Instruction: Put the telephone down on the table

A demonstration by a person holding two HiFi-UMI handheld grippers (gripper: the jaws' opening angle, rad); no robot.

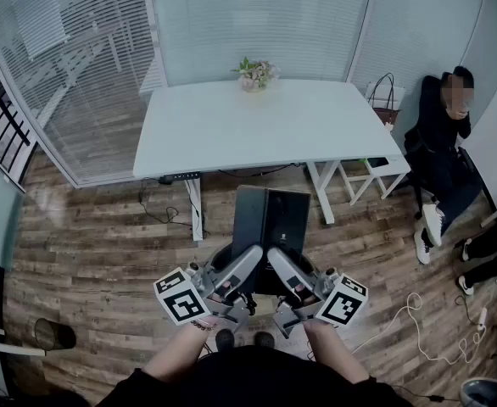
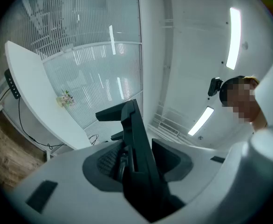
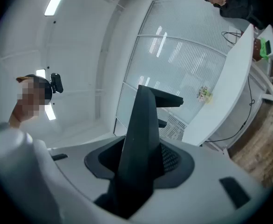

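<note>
Progress: not yet down; the telephone (image 1: 270, 220) hangs above the floor (image 1: 96, 253), well short of the tabletop (image 1: 257, 130).
Left gripper (image 2: 136, 153): fingers clamped on the telephone's edge.
Right gripper (image 3: 139, 155): fingers clamped on the opposite edge.
Left to do: probably carry it forward, lower it, let go.
Tabletop: white, with a small flower pot (image 1: 255, 75) at the far edge.
Room: wood-look floor, glass walls with blinds, a seated person (image 1: 442, 134) at right.

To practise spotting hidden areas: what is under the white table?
Visible under the table: white legs and a black cable on the wood floor. Its top hides most of the floor beneath it, and the held telephone covers a patch in front.
</note>
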